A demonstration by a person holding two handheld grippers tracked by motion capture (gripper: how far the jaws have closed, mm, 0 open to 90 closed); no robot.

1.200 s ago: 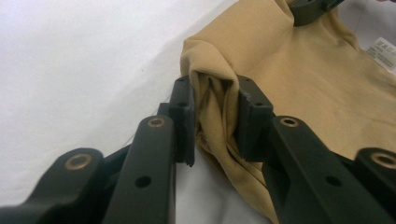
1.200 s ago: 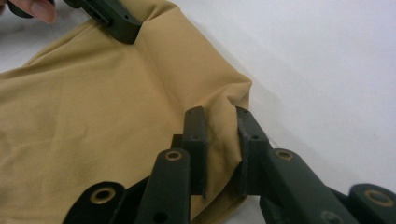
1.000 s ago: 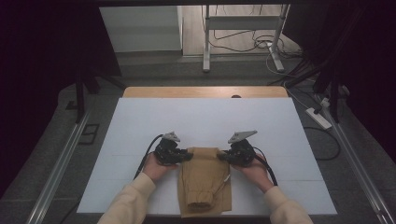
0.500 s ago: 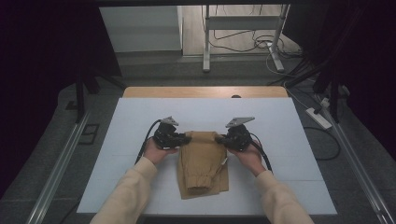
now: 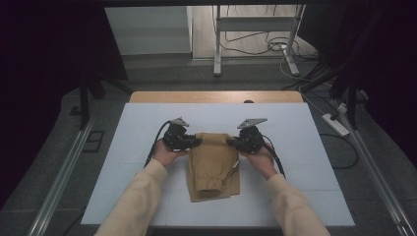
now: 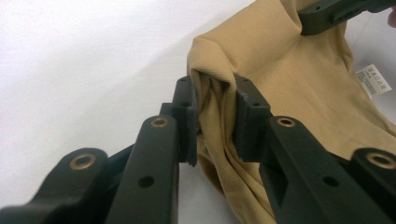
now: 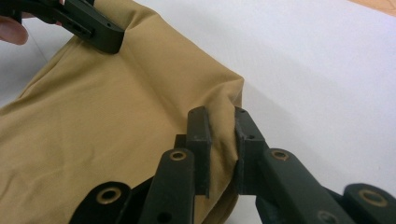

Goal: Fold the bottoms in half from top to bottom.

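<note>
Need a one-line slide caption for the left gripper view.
Left gripper pinching a bunched corner fold of the tan garment over the white table, with the right gripper at the far corner.

- Garment: folded, on table, centre, nearer the person's edge.
- Left gripper: at garment's far left corner, fabric between its jaws.
- Right gripper: at garment's far right corner, fabric between its jaws.
- Label: beside garment's edge.
</note>
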